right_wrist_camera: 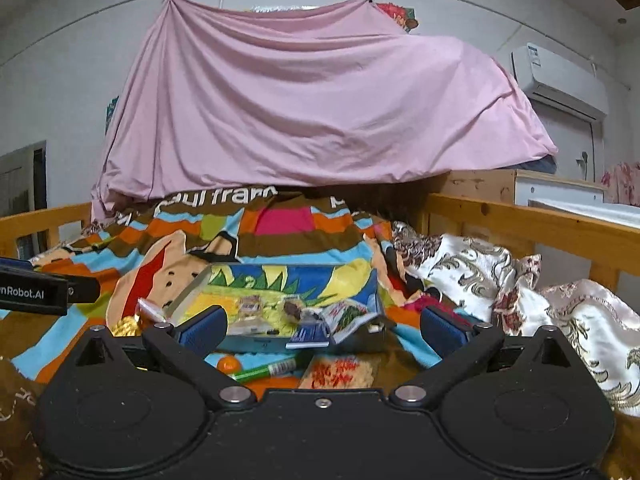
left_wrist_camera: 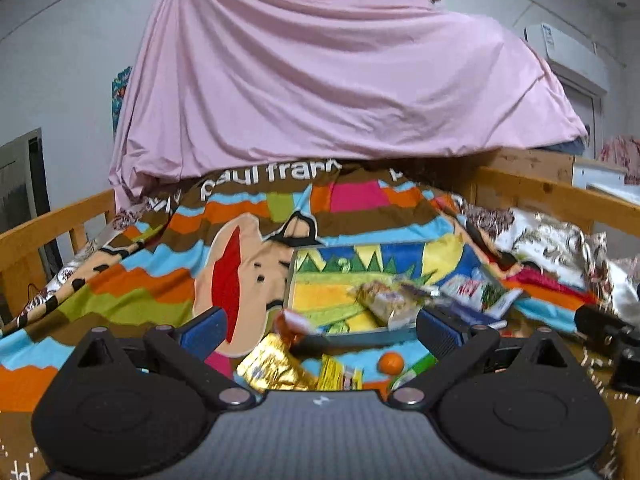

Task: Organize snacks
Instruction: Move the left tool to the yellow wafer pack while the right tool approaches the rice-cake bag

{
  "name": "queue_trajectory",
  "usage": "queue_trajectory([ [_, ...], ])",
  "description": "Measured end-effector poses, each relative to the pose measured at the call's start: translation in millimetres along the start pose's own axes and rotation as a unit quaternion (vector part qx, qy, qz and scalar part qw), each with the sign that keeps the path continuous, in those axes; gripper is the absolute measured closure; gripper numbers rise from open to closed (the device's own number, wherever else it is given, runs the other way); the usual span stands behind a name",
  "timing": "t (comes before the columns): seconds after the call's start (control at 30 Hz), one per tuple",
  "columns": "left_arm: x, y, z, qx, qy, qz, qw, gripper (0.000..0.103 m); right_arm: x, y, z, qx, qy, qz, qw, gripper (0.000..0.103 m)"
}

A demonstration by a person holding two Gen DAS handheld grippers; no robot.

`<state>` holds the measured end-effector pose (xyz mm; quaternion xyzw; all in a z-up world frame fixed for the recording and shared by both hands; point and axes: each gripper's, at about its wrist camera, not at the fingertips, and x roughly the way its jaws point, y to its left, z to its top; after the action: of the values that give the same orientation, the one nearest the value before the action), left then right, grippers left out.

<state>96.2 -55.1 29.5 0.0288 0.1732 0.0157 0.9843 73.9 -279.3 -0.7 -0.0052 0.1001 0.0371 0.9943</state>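
Observation:
A shallow clear tray (left_wrist_camera: 362,336) lies on the colourful bedspread and holds several snack packets (left_wrist_camera: 386,300). It also shows in the right wrist view (right_wrist_camera: 256,344), with packets (right_wrist_camera: 348,316) inside. My left gripper (left_wrist_camera: 320,330) is open and empty, hovering before the tray's near edge. Below it lie a gold foil packet (left_wrist_camera: 272,364), a yellow packet (left_wrist_camera: 334,372) and a small orange ball (left_wrist_camera: 391,362). My right gripper (right_wrist_camera: 322,326) is open and empty before the tray. An orange ball (right_wrist_camera: 229,364), a green tube (right_wrist_camera: 268,370) and a red-printed snack bag (right_wrist_camera: 340,372) lie under it.
The striped cartoon bedspread (left_wrist_camera: 140,280) covers the bed. Wooden rails (right_wrist_camera: 540,224) run along both sides. A pink sheet (left_wrist_camera: 320,80) hangs over the far end. Floral pillows (right_wrist_camera: 520,280) sit at the right. The left gripper's body (right_wrist_camera: 40,290) shows at the right wrist view's left edge.

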Motion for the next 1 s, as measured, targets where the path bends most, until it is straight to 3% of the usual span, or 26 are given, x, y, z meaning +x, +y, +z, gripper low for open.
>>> queue_trajectory([
  [0.63, 18, 22, -38, -0.008, 0.067, -0.013, 0.9976, 0.0, 32, 12, -17, -0.017, 0.093, -0.013, 0.995, 0.001],
  [0.8, 35, 20, -43, 0.016, 0.086, 0.01, 0.9961, 0.0, 46, 14, -22, -0.017, 0.122, -0.025, 0.992, 0.001],
  [1.0, 50, 12, -50, 0.064, 0.079, 0.004, 0.9948, 0.0, 56, 17, -28, -0.029, 0.135, -0.034, 0.99, 0.001],
])
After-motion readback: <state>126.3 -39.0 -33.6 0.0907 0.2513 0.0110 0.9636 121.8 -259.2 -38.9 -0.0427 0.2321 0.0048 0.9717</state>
